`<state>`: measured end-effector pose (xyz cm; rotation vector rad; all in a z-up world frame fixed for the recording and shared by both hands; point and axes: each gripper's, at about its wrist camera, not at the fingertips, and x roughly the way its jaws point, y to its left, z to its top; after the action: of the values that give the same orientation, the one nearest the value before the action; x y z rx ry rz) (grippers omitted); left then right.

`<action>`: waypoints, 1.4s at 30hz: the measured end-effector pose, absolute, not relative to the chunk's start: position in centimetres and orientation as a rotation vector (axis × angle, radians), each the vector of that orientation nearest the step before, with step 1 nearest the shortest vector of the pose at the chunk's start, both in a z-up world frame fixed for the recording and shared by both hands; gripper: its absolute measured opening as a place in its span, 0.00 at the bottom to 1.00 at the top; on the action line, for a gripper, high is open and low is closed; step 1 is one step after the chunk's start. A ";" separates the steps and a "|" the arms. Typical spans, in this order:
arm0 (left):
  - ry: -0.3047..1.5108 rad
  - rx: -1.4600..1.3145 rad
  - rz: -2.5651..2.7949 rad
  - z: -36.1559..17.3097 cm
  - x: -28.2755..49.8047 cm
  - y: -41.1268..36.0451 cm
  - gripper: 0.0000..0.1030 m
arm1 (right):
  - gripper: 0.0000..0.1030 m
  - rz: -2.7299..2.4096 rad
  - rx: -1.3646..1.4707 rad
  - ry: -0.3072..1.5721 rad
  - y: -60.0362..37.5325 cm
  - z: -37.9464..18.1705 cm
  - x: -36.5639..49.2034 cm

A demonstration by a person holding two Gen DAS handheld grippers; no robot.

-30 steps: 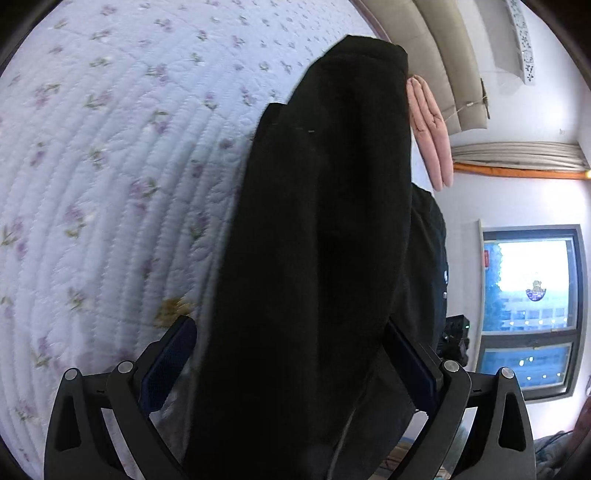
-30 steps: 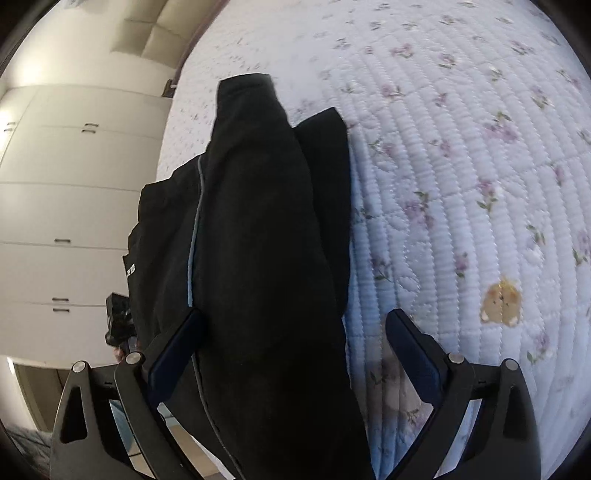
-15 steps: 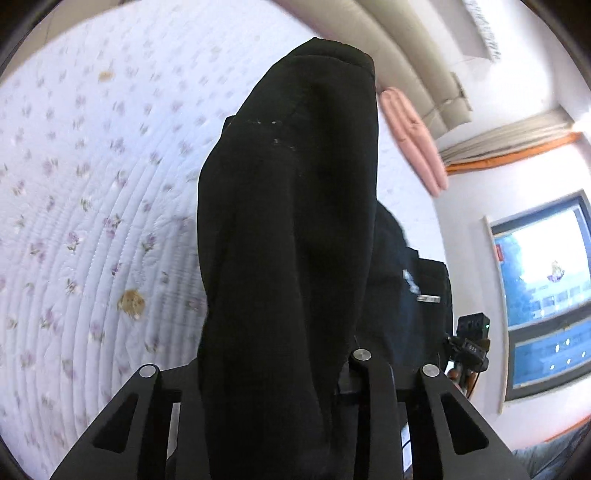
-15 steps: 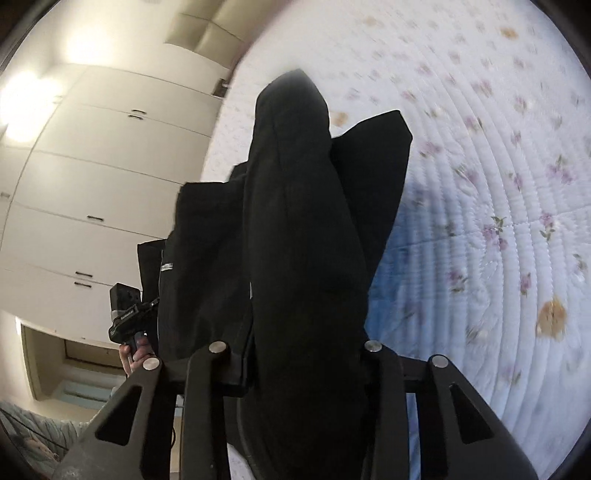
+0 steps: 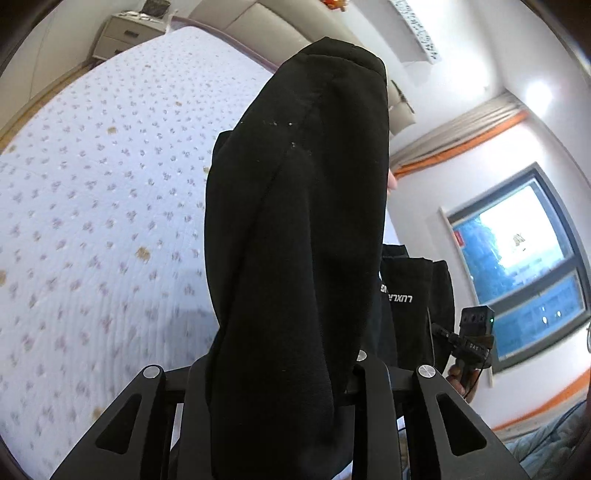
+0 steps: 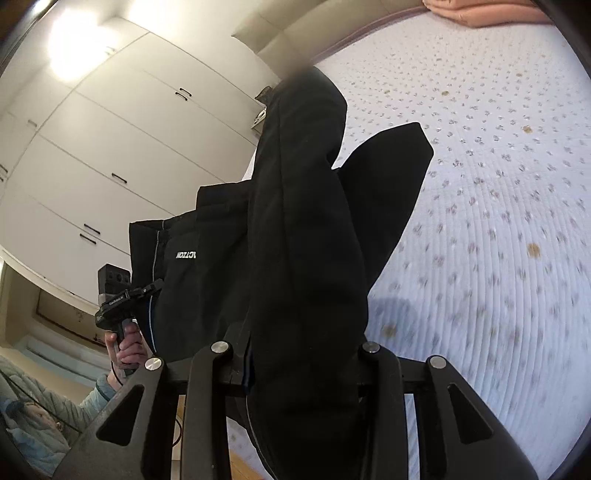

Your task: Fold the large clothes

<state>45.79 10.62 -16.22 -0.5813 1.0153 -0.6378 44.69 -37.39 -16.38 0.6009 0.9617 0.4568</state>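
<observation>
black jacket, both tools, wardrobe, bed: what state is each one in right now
black jacket: bunched, lifted off the bed, hanging between both tools
left tool: shut on the jacket fabric
right tool: shut on the jacket fabric
wardrobe doors: all closed
bed quilt: spread flat, nothing on the visible part
pink pillow: lying at the head of the bed

**Readable text: garment print, gripper labels**

Black garment carries white print, seen reversed: "LUXARY"-like letters in the left wrist view, "…CTION" in the right wrist view. Far hand-held gripper shows "DAS"; its counterpart bears a small label, too small to read.
</observation>
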 end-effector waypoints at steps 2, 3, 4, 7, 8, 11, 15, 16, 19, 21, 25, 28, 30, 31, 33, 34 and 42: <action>1.024 -0.578 -0.650 -15.6 43.4 12.1 0.27 | 0.36 0.443 0.604 0.976 -36.6 -15.7 42.8; 1.031 -0.567 -0.651 -15.4 42.3 12.6 0.27 | 0.36 0.437 0.603 0.987 -35.6 -15.4 41.8; 1.037 -0.559 -0.651 -15.6 41.4 13.3 0.27 | 0.36 0.428 0.594 1.001 -34.6 -15.2 40.8; 1.075 -0.574 -0.638 -16.8 38.0 15.0 0.28 | 0.36 0.416 0.586 1.043 -32.5 -15.4 38.5; 1.084 -0.582 -0.630 -17.6 36.6 15.3 0.28 | 0.36 0.414 0.589 1.059 -31.9 -15.9 38.0; 1.126 -0.606 -0.584 -20.7 34.3 16.3 0.28 | 0.36 0.415 0.593 1.108 -30.8 -17.7 36.2; 1.187 -0.581 -0.511 -27.1 33.5 16.3 0.29 | 0.36 0.378 0.566 1.185 -29.3 -23.4 35.7; 1.207 -0.576 -0.469 -28.9 33.7 16.4 0.34 | 0.38 0.357 0.558 1.202 -29.4 -25.2 35.1; 1.211 -0.686 -0.422 -34.4 34.2 18.6 0.46 | 0.42 0.244 0.574 1.222 -30.5 -29.8 34.6; 1.173 -0.843 -0.470 -35.9 34.3 20.1 0.46 | 0.44 0.232 0.709 1.185 -32.3 -31.1 33.9; 1.088 -0.688 -0.467 -33.6 33.5 20.2 0.48 | 0.49 0.173 0.696 1.133 -33.1 -31.1 32.1; 1.020 -0.622 -0.430 -31.5 33.1 20.9 0.49 | 0.51 0.075 0.682 1.090 -33.6 -30.6 30.1; 0.958 -0.553 -0.372 -29.1 31.7 22.1 0.49 | 0.51 -0.024 0.627 1.079 -33.4 -29.7 28.4; 0.927 -0.515 -0.337 -27.7 30.6 22.7 0.49 | 0.51 -0.075 0.577 1.072 -33.4 -29.2 28.0; 0.889 -0.436 -0.249 -25.5 29.4 22.9 0.49 | 0.52 -0.190 0.434 1.058 -31.7 -26.8 26.0; 0.886 -0.379 -0.210 -24.2 28.8 22.7 0.49 | 0.52 -0.231 0.383 1.048 -32.3 -25.8 25.6; 0.863 -0.046 -0.281 -21.3 22.6 13.7 0.55 | 0.55 -0.112 0.249 0.970 -24.1 -21.2 27.1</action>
<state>22.64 13.74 -21.32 -0.0459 0.8629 -0.2812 27.07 -24.07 -21.25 0.2488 0.9704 -0.1115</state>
